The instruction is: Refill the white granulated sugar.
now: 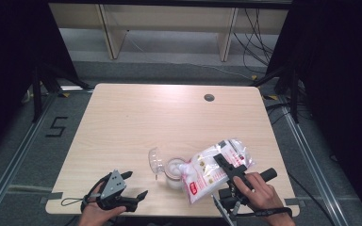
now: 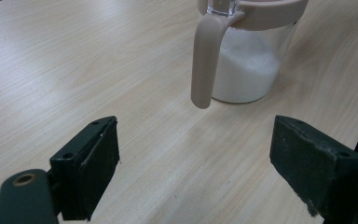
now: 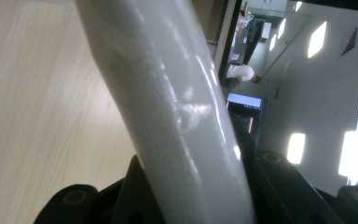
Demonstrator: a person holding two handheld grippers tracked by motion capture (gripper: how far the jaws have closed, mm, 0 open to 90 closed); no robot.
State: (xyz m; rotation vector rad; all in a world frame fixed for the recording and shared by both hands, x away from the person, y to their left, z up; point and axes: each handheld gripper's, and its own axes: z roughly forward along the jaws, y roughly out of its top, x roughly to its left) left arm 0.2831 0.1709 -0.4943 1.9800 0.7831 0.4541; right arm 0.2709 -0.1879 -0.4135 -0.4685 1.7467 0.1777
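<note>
A clear jar (image 1: 173, 170) with a pinkish rim and handle (image 2: 204, 60) stands near the table's front middle, part full of white grains (image 2: 247, 65). Its clear lid (image 1: 155, 160) is flipped open to the left. My right gripper (image 1: 222, 162) is shut on a clear plastic bag of white grains (image 1: 212, 170) with red print, tilted over the jar's mouth. In the right gripper view the bag (image 3: 168, 107) runs up between the jaws. My left gripper (image 1: 136, 184) rests open at the front left, aimed at the jar, with nothing between its pads (image 2: 98, 163).
The light wooden table (image 1: 136, 117) has a round cable hole (image 1: 209, 97) at the back right. Beyond it are wooden shelf legs and cables on a grey floor. Dark curtains hang on both sides.
</note>
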